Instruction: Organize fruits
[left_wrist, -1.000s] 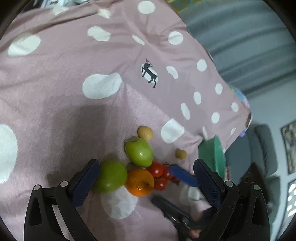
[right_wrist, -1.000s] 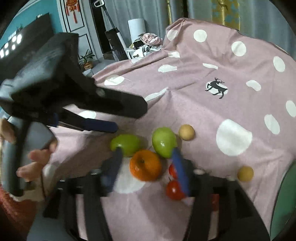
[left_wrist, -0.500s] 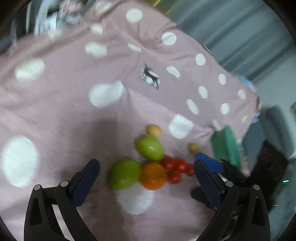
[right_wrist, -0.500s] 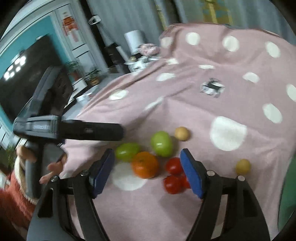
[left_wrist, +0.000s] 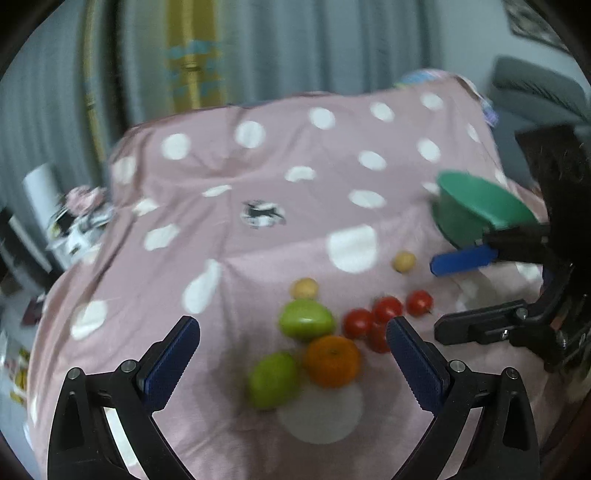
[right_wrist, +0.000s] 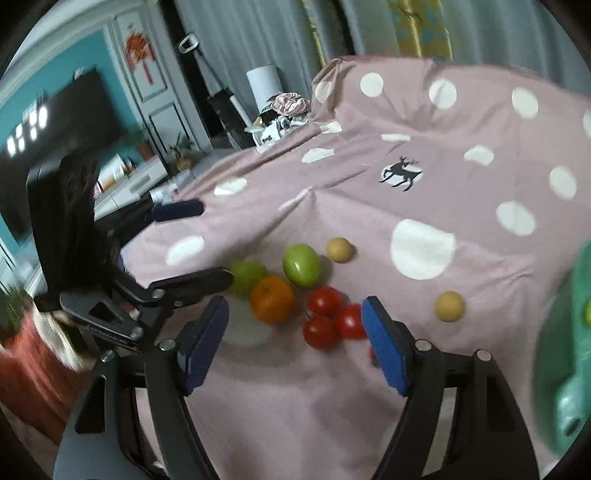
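Because the fruits lie loose on a soft, sloping spotted cloth (right_wrist: 461, 206), a nudge from either gripper could, I judge, send the tomatoes (right_wrist: 328, 317) or the orange (right_wrist: 272, 298) rolling toward the near edge. The left gripper (left_wrist: 291, 363) and the right gripper (right_wrist: 295, 343) both hang spread wide, holding nothing. The green bowl (left_wrist: 476, 210) sits at the right edge. No readable writing shows, only a deer print (right_wrist: 400, 172).

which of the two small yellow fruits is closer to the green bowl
The lone yellow fruit lying apart on the cloth, toward the green bowl. The other yellow fruit sits beside a green apple in the cluster, farther away.
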